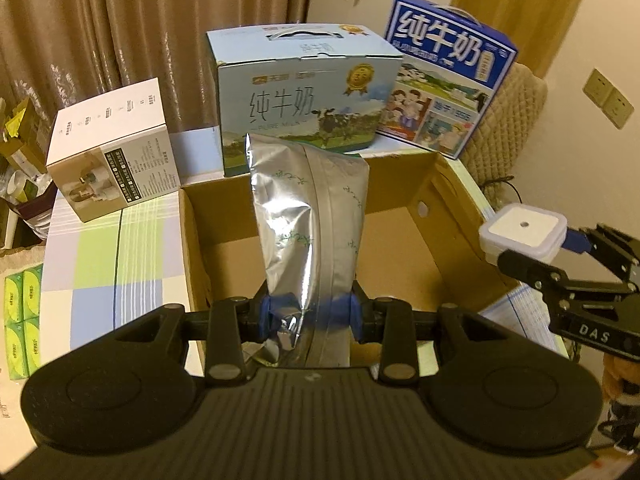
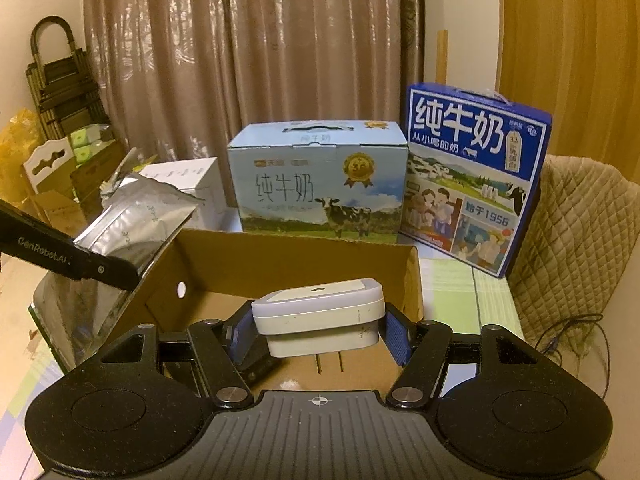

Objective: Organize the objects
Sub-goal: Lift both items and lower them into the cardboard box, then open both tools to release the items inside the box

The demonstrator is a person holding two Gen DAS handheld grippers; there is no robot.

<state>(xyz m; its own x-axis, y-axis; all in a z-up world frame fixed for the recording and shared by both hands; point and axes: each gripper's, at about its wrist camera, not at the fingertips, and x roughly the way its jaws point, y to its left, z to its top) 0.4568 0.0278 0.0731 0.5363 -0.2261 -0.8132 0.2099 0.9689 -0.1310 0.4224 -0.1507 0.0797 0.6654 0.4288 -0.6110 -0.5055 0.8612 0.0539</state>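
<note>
Hanging behind everything is the big brown curtain, and in front of it the checked tabletop carries the whole lineup. Biggest piece on it is the open cardboard box, flaps up, sitting near and centre, its brown floor bare where it shows. Just behind its far wall stands the pale blue milk carton with the cow on its face, and to the right of that the dark blue milk carton, tilted a little and backed against a quilted beige cushion. Over on the far left sits a white product box, near the cardboard box's left corner but apart from it. Now to the action: the left claw is pinching the silver foil pouch low down, blue pads pressed into the crinkled foil from both sides, and the pouch stands upright over the cardboard box's near-left part. In the right wrist view that pouch leans above the box's left wall. The right claw has its pads clamped on either side of the small white square device, flat side up with a tiny dot in the middle, held above the box's near right side. Down at the near left edge of the tabletop lies a green tissue pack.
</note>
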